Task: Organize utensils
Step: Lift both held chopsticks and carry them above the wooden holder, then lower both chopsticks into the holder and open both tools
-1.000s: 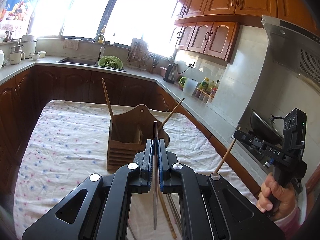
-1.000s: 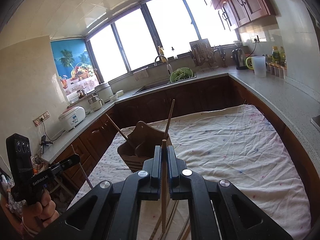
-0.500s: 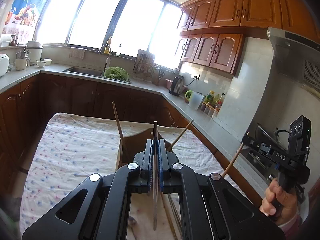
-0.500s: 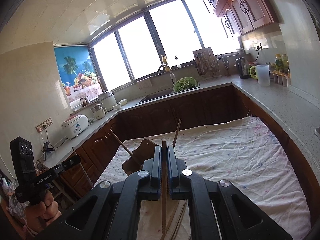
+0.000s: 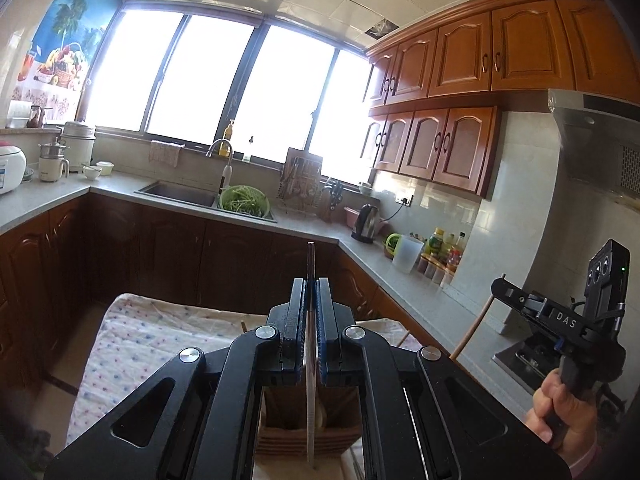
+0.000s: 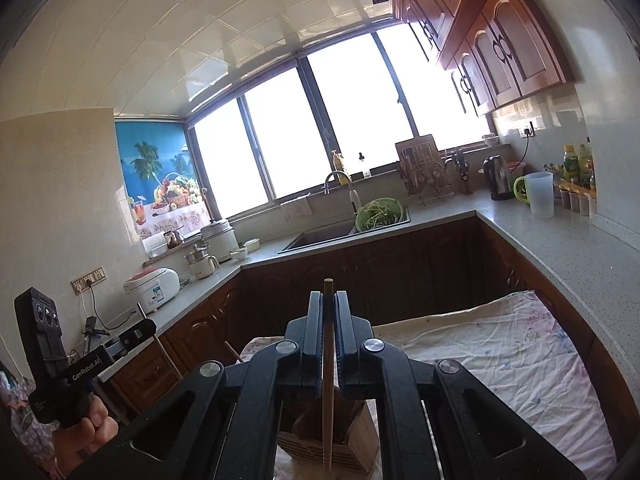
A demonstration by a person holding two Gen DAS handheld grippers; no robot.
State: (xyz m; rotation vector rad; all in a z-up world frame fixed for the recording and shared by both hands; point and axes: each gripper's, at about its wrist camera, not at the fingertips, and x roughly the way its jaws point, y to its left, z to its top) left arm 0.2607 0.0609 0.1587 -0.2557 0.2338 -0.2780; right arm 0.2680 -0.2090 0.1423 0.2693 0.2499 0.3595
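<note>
Gripping a chopstick [image 5: 310, 380] each [image 6: 327, 392], both hand-held grippers, left [image 5: 311, 292] and right [image 6: 328, 304], above the wooden holder [image 5: 308, 428].

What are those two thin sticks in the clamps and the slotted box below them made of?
Right gripper's stick: likely wood or bamboo, matte tan. Left gripper's stick: seen edge-on, pale with a sheen, possibly metal; unclear. Slotted box: brown wood, grooved front.

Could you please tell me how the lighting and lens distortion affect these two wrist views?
Left wrist view: the windows are blown out white, lower cabinets dark, cupboard lines bowed. Right wrist view: the same glare, ceiling and worktop curved, corners vignetted black; the wooden chopstick stays sharp.
</note>
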